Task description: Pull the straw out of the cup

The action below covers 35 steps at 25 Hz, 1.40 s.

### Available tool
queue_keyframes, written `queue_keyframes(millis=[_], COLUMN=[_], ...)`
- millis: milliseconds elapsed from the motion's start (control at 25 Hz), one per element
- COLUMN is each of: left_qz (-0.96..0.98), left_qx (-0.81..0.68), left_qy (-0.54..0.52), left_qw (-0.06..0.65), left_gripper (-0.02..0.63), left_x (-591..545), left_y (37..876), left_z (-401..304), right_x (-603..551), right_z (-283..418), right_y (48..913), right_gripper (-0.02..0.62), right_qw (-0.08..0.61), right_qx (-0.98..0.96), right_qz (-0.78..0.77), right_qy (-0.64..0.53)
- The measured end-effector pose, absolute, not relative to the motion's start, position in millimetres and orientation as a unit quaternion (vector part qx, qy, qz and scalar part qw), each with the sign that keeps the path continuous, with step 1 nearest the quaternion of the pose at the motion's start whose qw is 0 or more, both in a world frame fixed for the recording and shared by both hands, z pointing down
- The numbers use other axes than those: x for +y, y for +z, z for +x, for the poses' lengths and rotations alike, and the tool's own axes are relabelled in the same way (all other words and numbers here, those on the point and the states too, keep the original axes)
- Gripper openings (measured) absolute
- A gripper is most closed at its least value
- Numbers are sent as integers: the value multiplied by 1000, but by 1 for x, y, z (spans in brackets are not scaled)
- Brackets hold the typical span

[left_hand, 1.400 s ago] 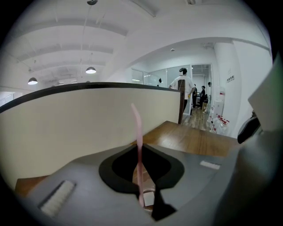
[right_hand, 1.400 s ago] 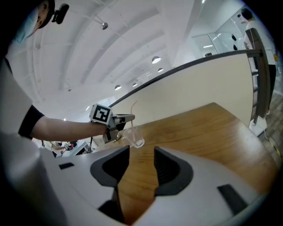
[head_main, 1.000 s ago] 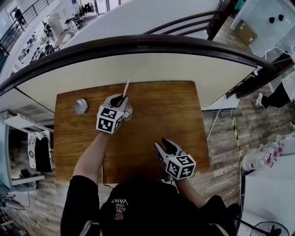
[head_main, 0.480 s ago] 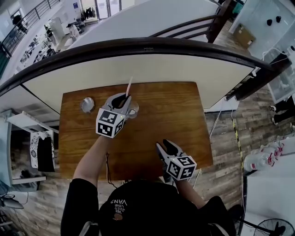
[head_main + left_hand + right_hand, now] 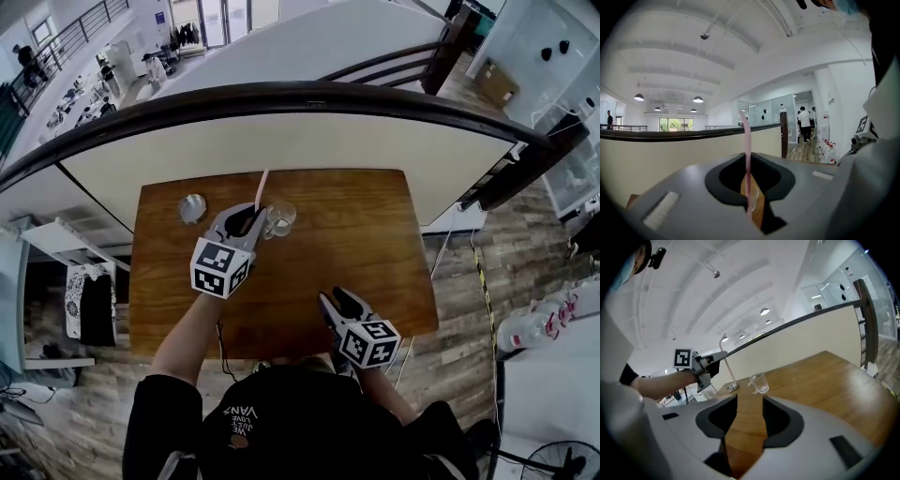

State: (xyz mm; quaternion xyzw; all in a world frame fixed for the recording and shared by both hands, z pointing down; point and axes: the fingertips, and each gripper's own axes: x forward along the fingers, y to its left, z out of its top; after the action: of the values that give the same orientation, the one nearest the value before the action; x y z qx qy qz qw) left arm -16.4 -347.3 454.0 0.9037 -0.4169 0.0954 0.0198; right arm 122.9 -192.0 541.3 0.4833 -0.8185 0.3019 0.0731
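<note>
Two hand-held grippers are over a wooden table (image 5: 361,234). The left gripper (image 5: 251,216) is clenched on a pink straw (image 5: 262,187). In the left gripper view its jaws pinch the straw, which stands nearly upright and crosses them, with one length rising above the jaws and another reaching below.

The straw is out of the clear glass cup (image 5: 280,219). The cup stands upright on the table, just to the right of the left gripper's tips and below them. In the right gripper view the straw's lower end hangs to the left of the cup, apart from its rim. There it lines up with a small round metal object (image 5: 192,208) that lies on the wood to the left of the left gripper. Whether the two touch cannot be told.

The right gripper (image 5: 334,298) is near the table's near edge, with its jaws apart and only bare wood between them. The cup is well ahead of it.
</note>
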Motion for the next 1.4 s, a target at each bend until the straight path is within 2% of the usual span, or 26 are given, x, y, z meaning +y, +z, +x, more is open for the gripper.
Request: queue_keyframes(millis=[1120,1400], left_qz=[896,896], left_qx=[-430,-430], left_qy=[72,70], left_qw=[81,90], left_gripper=[41,41], left_x=[-204,-175], left_y=[499,508], left_z=[-106,-121], right_x=[-129,-120], right_z=[42,30], right_y=[543,544], right_gripper=[156,80], right_qw=[76,73], right_qx=[-817,-811], right_qz=[496,511], right_qy=[284,275])
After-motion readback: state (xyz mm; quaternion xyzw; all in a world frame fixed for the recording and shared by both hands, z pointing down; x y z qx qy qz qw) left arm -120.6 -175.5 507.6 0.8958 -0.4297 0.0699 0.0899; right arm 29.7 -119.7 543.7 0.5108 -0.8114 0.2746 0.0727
